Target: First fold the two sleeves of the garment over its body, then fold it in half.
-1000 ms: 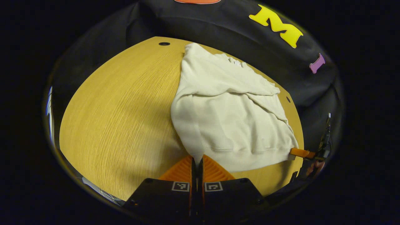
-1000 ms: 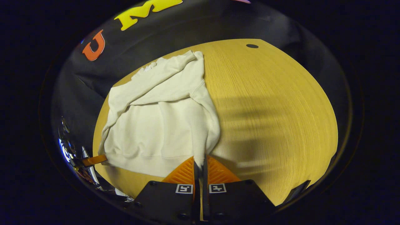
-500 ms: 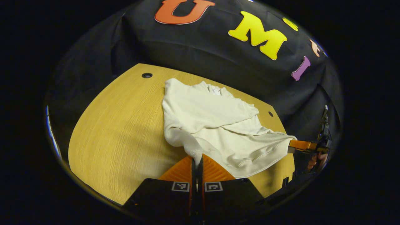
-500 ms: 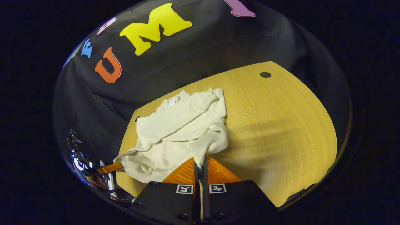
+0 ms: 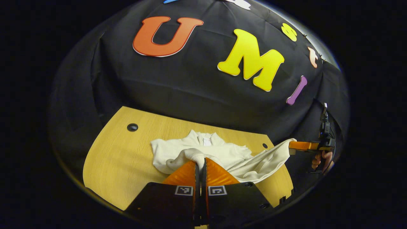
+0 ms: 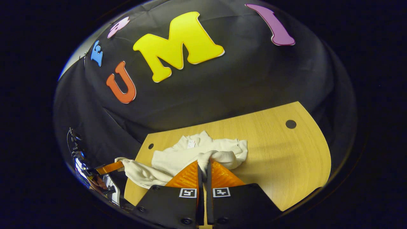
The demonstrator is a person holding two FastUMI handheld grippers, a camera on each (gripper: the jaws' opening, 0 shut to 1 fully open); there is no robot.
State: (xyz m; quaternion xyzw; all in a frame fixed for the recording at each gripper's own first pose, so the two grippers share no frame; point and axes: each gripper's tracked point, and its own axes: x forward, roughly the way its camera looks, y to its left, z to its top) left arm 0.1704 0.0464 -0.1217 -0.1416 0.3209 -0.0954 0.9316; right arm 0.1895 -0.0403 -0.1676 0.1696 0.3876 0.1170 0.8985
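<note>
Left gripper [image 5: 200, 162] and right gripper [image 6: 203, 163] – each clamped on garment [image 5: 222, 154] hem, lifted above table [image 5: 120, 159]

Cream sweatshirt [image 5: 222, 152] [image 6: 178, 159], sleeves folded in over the body, collar end flat on the far part of the table, near hem raised off the surface by both corners and sagging between them, body bunched beneath.

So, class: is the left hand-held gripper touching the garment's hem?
Touching. In the left gripper view, the left hand-held gripper has its fingers closed on the garment hem.
</note>
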